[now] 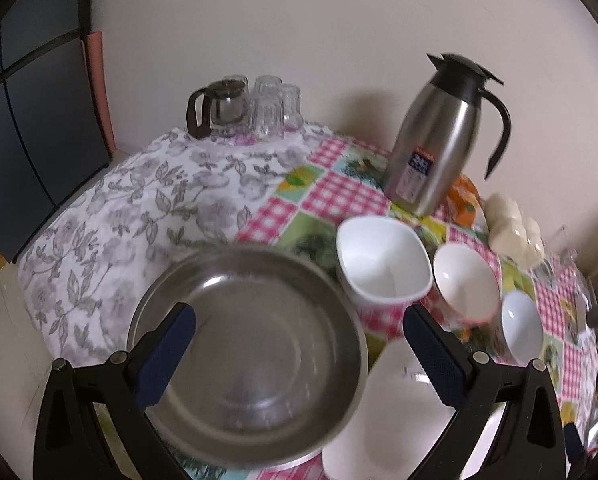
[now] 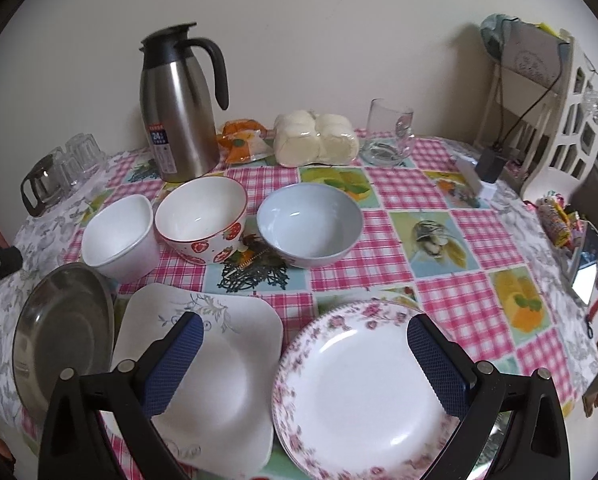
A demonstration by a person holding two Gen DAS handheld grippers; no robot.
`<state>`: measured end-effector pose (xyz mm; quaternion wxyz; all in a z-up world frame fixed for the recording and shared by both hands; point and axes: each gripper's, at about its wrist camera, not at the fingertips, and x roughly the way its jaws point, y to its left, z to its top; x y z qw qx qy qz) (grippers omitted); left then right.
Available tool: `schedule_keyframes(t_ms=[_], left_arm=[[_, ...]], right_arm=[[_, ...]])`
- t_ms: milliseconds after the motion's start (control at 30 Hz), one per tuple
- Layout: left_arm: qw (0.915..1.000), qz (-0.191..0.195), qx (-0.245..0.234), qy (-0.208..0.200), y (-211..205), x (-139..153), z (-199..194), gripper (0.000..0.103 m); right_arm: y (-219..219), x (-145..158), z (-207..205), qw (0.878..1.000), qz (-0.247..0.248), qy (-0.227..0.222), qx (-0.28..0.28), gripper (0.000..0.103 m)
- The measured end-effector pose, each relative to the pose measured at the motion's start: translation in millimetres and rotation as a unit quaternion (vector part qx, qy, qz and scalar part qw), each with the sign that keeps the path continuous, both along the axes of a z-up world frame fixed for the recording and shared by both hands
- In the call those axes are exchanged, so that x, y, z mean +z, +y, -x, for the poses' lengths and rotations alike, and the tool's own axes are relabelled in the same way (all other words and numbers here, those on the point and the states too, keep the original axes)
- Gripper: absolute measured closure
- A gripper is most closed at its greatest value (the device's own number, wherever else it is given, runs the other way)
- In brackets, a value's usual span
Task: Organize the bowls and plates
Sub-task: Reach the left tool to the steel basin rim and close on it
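Observation:
A round steel plate (image 1: 251, 352) lies on the table below my left gripper (image 1: 299, 316), which is open wide and holds nothing. Behind it stand a white square bowl (image 1: 383, 264), a strawberry-patterned bowl (image 1: 465, 280) and a pale blue bowl (image 1: 521, 326). My right gripper (image 2: 306, 322) is also open and empty. It hovers over a white square plate (image 2: 219, 380) and a round plate with a pink floral rim (image 2: 359, 392). The steel plate (image 2: 63, 340) sits left of them. The three bowls (image 2: 119, 236) (image 2: 201, 216) (image 2: 311, 224) form a row behind.
A steel thermos jug (image 2: 179, 112) stands at the back. A glass coffee pot (image 1: 215, 108) and upturned glasses (image 1: 275, 108) are at the back left. Bagged buns (image 2: 315, 140), a glass mug (image 2: 391, 132) and a white rack (image 2: 555, 112) lie along the back right, by the wall.

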<state>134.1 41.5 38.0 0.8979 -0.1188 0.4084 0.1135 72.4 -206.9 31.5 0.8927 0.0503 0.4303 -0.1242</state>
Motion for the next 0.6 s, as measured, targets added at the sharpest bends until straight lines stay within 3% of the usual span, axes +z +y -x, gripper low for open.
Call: schedule_keyframes(t_ms=[133,300,433,600], left_arm=[[0.9996,0.001,0.011,-0.024,4.3,-8.9,-9.1,0.0],[0.9999,0.003,0.01,0.011,13.0,-28.7,-24.1,0.0],[0.9981,0.049,-0.017,0.033,26.1,-39.8,-30.2,0.0],[0.9977,0.041,-0.005,0.054,41.5,-43.3,-28.1,0.0]], right_arm=[[1.7,-9.2,-17.7,1.0,-0.004,0.005,0.0,0.0],[5.5,-12.5,-32.5,1.0,-0.017,0.001,0.006,0.0],[13.0,-16.3,-38.2,0.999,-0.046,-0.008,0.026,0.0],[29.4,-25.6,-39.4,0.997,-0.058,0.0,0.043,0.0]])
